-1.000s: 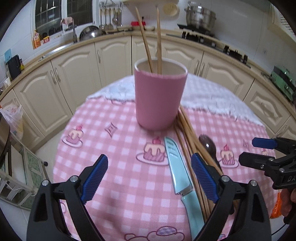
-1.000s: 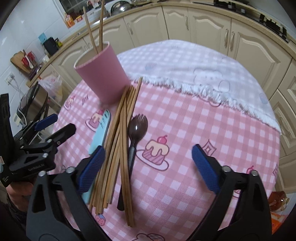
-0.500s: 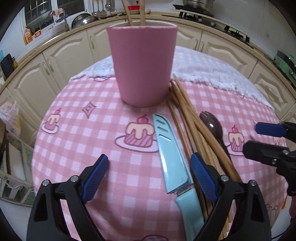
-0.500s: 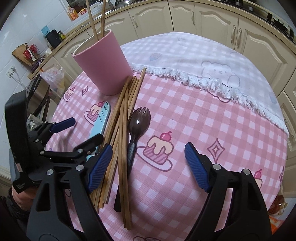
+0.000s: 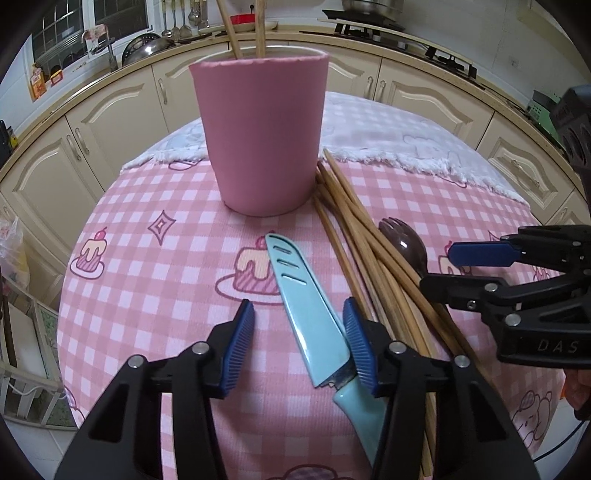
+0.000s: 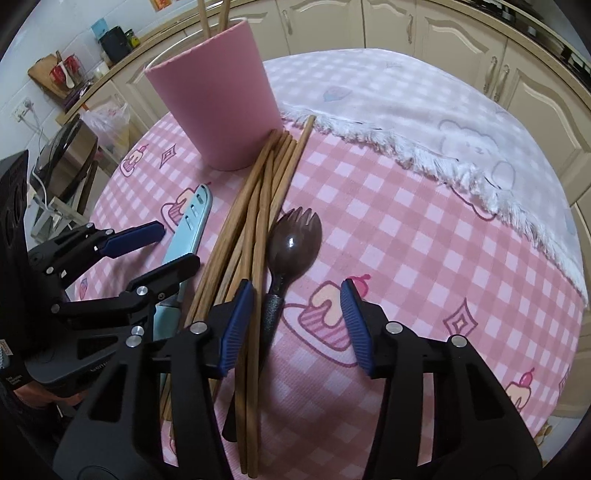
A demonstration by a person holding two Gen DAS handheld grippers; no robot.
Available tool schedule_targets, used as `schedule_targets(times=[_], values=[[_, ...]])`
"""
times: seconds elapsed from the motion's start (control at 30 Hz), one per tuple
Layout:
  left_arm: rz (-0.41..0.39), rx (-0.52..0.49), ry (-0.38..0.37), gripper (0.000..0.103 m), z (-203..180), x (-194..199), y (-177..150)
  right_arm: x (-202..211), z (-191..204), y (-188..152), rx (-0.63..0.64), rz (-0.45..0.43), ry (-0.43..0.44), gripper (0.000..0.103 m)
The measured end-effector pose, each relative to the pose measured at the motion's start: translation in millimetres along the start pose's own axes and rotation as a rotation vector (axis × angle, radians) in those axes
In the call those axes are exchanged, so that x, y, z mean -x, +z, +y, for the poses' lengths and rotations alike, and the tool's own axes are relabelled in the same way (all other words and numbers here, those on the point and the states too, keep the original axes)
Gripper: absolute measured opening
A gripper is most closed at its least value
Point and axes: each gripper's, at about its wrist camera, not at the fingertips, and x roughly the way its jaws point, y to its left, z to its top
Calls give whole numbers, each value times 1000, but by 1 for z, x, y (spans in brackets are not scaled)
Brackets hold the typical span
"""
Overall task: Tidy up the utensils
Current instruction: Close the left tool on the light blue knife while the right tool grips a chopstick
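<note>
- The left tool [image 5: 298, 332] was seen low over the tabletop [image 5: 147, 295], its jaws spread apart and straddling the sheathed light-blue knife [image 5: 306, 306], with nothing gripped; the right-hand pad lay just beside the blade cover near the handle.
- The knife was laid flat on the pink checked cloth, tip pointed toward the pink cup [image 5: 260, 133].
- The cup was stood upright near the far part of the tabletop, with two chopsticks [image 5: 243, 27] held inside it and protruding above the rim.
- A bundle of loose chopsticks [image 6: 255, 229] was spread on the cloth between the knife and the dark spork [image 6: 291, 247], its far ends touching or nearly touching the base of the cup.
- The right tool [image 6: 297, 326] was seen released as well, its jaws apart around the spork handle, the left pad sitting over the chopstick bundle; nothing was clamped.
- In the right wrist view, the left tool [image 6: 170, 247] was shown over the knife [image 6: 188, 225].
- Cream kitchen cabinets [image 5: 424, 107] were visible beyond the tabletop.
</note>
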Motion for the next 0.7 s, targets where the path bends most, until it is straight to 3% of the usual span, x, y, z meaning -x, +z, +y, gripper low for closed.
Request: schedule_targets(times=[0.1,0.17,0.53,0.7], values=[[0,-15,2,47,-2,-1,1,-1,3,2,22,8,-5,43],[-1,-25,0,44,-3,-3,3,-4,6,5,30,23,-11,34],[14,-67,-14,33,-8,-9,11,-16,15,29,78,37,-51,33],[22,-69,-53,30,-8,-11,15,-11,11,26,73,41,-45,15]])
